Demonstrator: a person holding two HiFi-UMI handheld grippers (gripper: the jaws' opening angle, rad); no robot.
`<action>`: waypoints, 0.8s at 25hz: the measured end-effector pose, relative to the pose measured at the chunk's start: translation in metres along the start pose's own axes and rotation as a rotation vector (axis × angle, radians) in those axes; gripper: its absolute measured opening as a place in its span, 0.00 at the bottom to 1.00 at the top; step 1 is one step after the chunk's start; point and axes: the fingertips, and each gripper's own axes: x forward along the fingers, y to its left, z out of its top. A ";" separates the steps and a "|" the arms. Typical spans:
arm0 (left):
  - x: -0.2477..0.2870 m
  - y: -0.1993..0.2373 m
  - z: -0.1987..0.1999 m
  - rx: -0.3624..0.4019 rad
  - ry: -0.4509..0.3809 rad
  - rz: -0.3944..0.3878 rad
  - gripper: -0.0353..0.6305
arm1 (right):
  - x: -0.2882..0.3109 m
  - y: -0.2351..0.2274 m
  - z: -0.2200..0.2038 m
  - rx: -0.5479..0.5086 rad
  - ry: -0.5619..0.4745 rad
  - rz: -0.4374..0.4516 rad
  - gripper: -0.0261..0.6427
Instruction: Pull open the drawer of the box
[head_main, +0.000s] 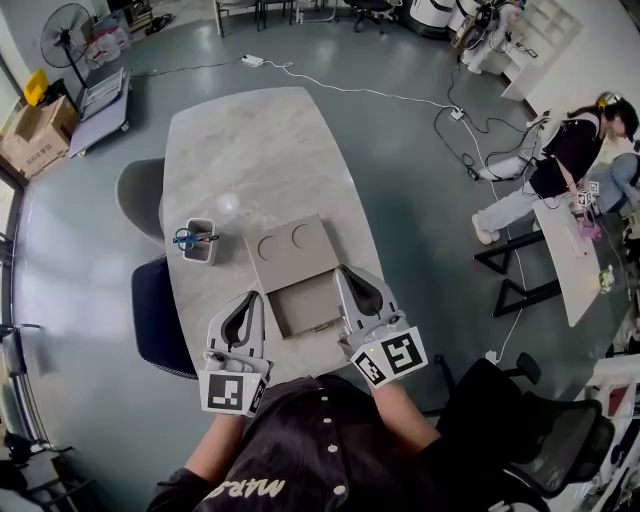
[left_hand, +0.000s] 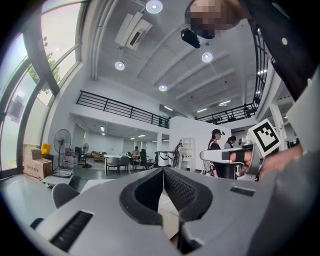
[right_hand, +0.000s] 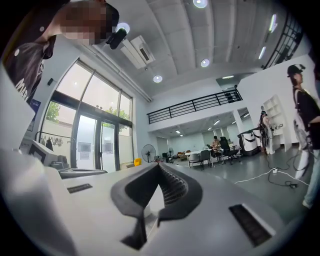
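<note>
Worktop (head_main: 250, 140): pale marble, long oval, runs from 12 to 6 o'clock in my head view. Dark blue chair (head_main: 155, 310) is tucked at its 9 o'clock edge.

Box (head_main: 292, 250): flat tan, near the worktop's 6 o'clock end, two round marks on its lid. Drawer (head_main: 308, 305) stands pulled out of the box toward 6 o'clock, inside looks bare.

Left gripper (head_main: 250, 300) sits at the drawer's 9 o'clock side, right gripper (head_main: 350, 275) at its 3 o'clock side, both pointing to 12. Can't tell from the head view if the right one touches the drawer wall.

Left gripper view: jaws closed tip to tip, nothing clamped. Right gripper view: same, jaws together, empty.

Small grey cup (head_main: 200, 243) with blue-handled things stands at 9 o'clock of the box, just apart.
</note>
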 end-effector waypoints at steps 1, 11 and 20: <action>0.000 0.000 0.001 0.000 -0.001 -0.001 0.08 | 0.000 0.000 0.000 -0.001 0.002 -0.003 0.03; -0.003 -0.004 0.004 -0.001 -0.003 -0.004 0.08 | -0.005 -0.001 -0.002 -0.011 0.020 -0.013 0.03; -0.001 -0.002 0.006 0.004 -0.014 -0.002 0.08 | -0.002 0.000 -0.007 -0.003 0.035 -0.021 0.03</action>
